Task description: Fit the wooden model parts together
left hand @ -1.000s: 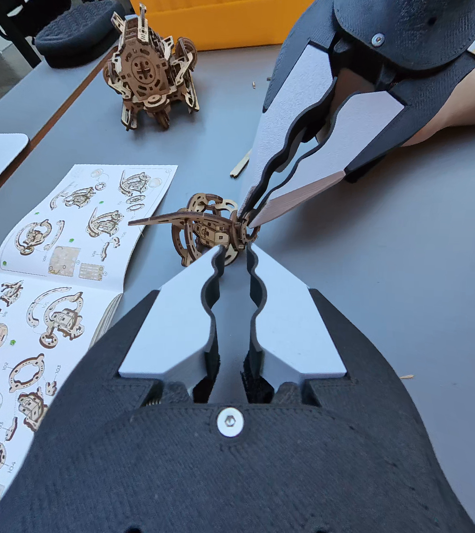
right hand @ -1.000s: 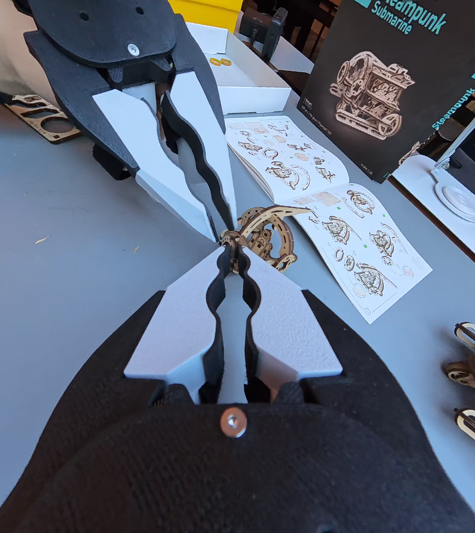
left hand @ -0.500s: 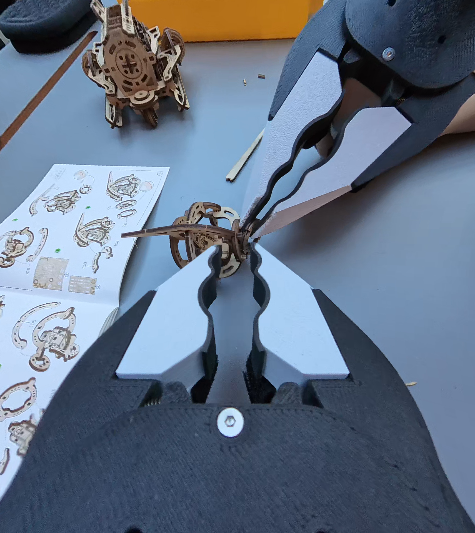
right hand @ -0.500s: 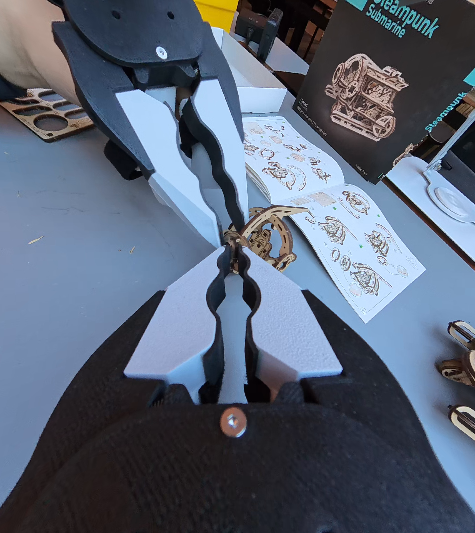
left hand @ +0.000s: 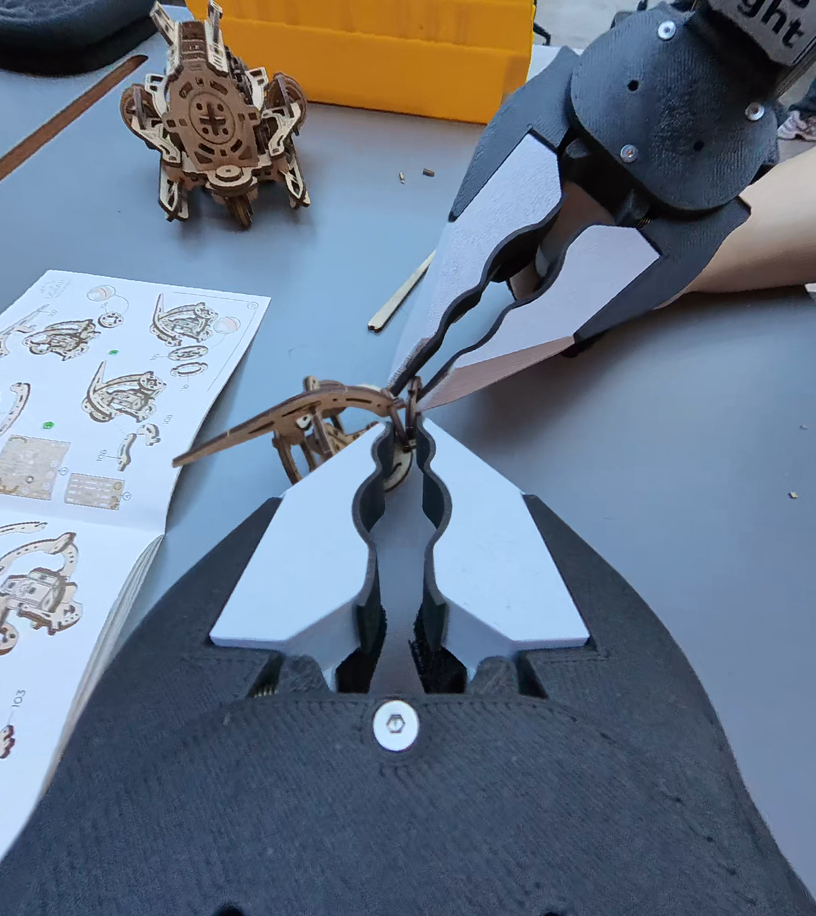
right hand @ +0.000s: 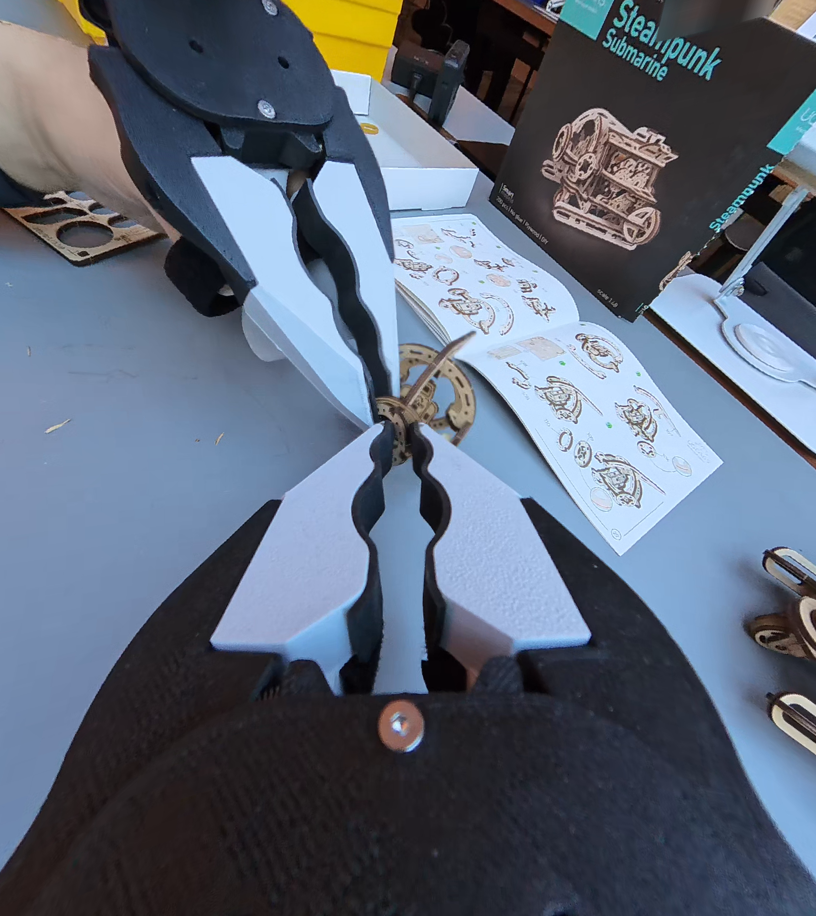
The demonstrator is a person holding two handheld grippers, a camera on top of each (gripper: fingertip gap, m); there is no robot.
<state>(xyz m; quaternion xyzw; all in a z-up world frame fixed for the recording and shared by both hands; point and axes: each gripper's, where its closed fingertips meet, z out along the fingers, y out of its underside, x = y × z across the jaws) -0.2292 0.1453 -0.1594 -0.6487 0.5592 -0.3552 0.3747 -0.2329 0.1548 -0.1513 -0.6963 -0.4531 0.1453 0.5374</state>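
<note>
A small wooden sub-assembly [left hand: 317, 436], a ring frame with a long curved arm, is held between both grippers just above the grey table [left hand: 644, 495]. My left gripper [left hand: 403, 441] is shut on the assembly's near disc edge. My right gripper [left hand: 411, 396] comes in from the upper right, tips meeting the left's, shut on a small toothed wooden ring [left hand: 413, 404] at the assembly's hub. In the right wrist view the right gripper [right hand: 398, 438] pinches that ring [right hand: 398, 441], the left gripper [right hand: 378, 406] reaches in from the upper left, and the ring frame [right hand: 450, 396] shows behind.
An open instruction booklet [left hand: 74, 396] lies left of the assembly. A built wooden model [left hand: 217, 114] and a yellow box [left hand: 371, 54] stand behind, with a loose wooden stick [left hand: 401, 297]. The right wrist view shows a dark product box [right hand: 644, 148], a white tray [right hand: 421, 168] and a cut-out sheet [right hand: 79, 233].
The assembly has turned between the grippers: its curved arm now slopes down to the left and the ring faces the right wrist camera. Both grippers keep their hold.
</note>
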